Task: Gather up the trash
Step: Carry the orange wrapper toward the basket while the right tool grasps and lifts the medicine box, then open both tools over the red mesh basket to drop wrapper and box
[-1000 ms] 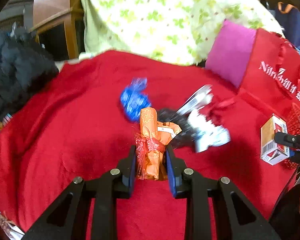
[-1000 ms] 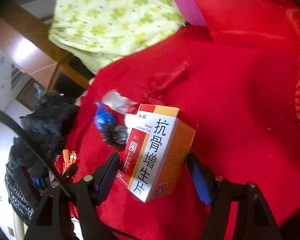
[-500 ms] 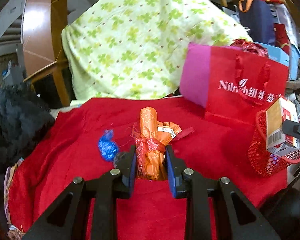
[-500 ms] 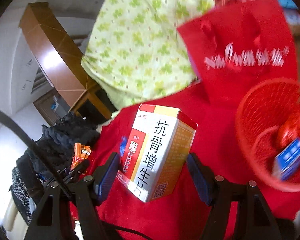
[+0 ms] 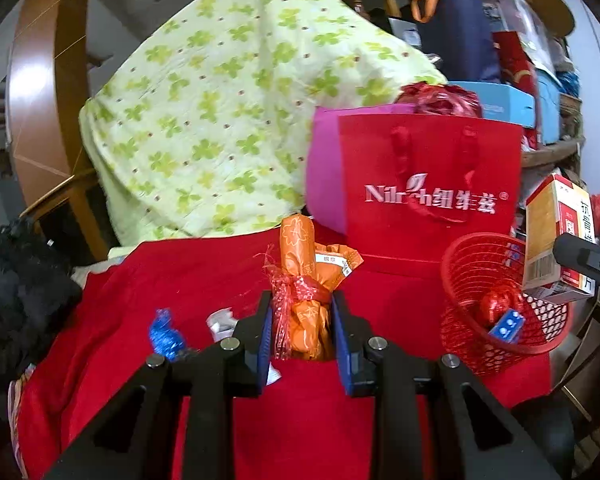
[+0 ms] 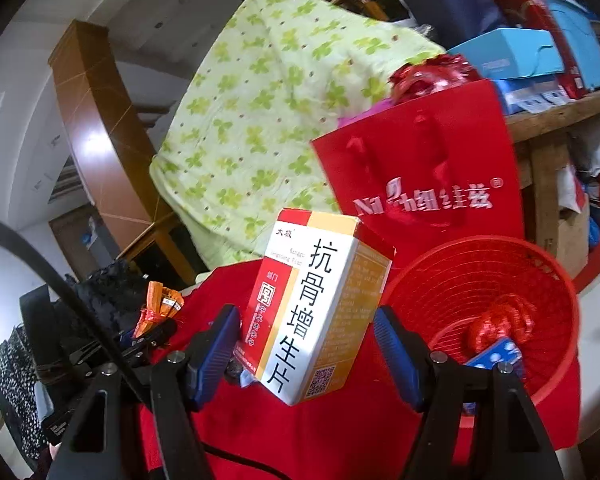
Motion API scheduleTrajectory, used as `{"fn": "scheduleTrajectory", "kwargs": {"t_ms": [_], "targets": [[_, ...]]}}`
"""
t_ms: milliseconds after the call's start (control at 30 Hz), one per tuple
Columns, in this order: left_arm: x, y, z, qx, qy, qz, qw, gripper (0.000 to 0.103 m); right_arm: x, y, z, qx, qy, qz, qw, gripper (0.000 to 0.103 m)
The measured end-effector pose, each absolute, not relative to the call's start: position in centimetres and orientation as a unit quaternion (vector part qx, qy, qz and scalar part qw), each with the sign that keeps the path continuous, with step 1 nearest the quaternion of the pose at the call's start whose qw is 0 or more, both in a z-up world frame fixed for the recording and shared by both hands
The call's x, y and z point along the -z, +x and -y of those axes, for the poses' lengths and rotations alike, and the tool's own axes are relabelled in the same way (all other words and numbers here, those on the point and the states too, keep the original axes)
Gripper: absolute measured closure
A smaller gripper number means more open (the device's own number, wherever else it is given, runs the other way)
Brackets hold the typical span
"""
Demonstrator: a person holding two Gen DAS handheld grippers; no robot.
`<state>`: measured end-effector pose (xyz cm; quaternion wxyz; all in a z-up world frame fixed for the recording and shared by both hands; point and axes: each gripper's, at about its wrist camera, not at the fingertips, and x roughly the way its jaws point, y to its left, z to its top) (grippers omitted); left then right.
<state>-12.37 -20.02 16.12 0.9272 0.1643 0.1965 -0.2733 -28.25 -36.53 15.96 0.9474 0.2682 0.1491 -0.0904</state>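
My left gripper [image 5: 300,322] is shut on an orange wrapper bundle [image 5: 302,280] tied with red ribbon, held above the red cloth [image 5: 180,280]. In the right wrist view, my right gripper [image 6: 306,344] is shut on a white, red and orange medicine box [image 6: 320,304], upright and just left of the red mesh basket [image 6: 460,268]. The basket [image 5: 456,272] holds a red foil ball [image 6: 496,324] and a small blue piece [image 6: 496,354]. The box [image 5: 552,236] hangs over the basket's right rim. The orange bundle [image 6: 160,306] shows at the left.
A blue wrapper [image 5: 166,336] and a white scrap [image 5: 220,320] lie on the cloth, left of my left gripper. A red gift bag [image 5: 428,184] stands behind the basket, with a green floral cloth [image 5: 228,120] beyond. Dark clothing [image 5: 16,300] is piled at the left.
Both grippers have risen and travelled towards the red basket, each keeping its load. The basket and gift bag have come into fuller view, and the trash left on the cloth has dropped behind.
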Motion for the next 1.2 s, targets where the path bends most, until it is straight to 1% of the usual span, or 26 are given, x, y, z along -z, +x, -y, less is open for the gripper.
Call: {"fn": "scheduleTrajectory", "kwargs": {"t_ms": [267, 567, 700, 1033, 1100, 1133, 1167, 1200], "targets": [[-15.9, -14.5, 25.2, 0.309, 0.188, -0.189, 0.913, 0.074, -14.7, -31.0, 40.8, 0.126, 0.289, -0.142, 0.938, 0.031], [-15.4, -15.8, 29.2, 0.335, 0.204, -0.187, 0.901, 0.074, -13.5, -33.0, 44.2, 0.151, 0.31, -0.144, 0.928, 0.031], [-14.9, -16.0, 31.0, 0.368, 0.203, -0.2, 0.885, 0.074, -12.7, -33.4, 45.5, 0.158, 0.322, -0.145, 0.922, 0.03], [-12.5, -15.2, 35.1, 0.465, 0.173, -0.263, 0.828, 0.073, -10.1, -34.1, 48.9, 0.175, 0.376, -0.148, 0.898, 0.029], [-11.7, -14.8, 36.0, 0.481, 0.168, -0.283, 0.813, 0.07, -9.4, -34.0, 49.4, 0.174, 0.389, -0.151, 0.892, 0.028], [-11.2, -14.6, 36.4, 0.482, 0.168, -0.291, 0.809, 0.064, -9.1, -33.9, 49.6, 0.173, 0.395, -0.153, 0.889, 0.028], [-10.9, -14.5, 36.6, 0.48, 0.17, -0.295, 0.809, 0.054, -8.8, -33.7, 49.8, 0.17, 0.403, -0.157, 0.886, 0.028], [-10.6, -14.4, 36.7, 0.474, 0.173, -0.295, 0.811, 0.051, -8.4, -33.6, 50.0, 0.167, 0.411, -0.161, 0.882, 0.027]]}}
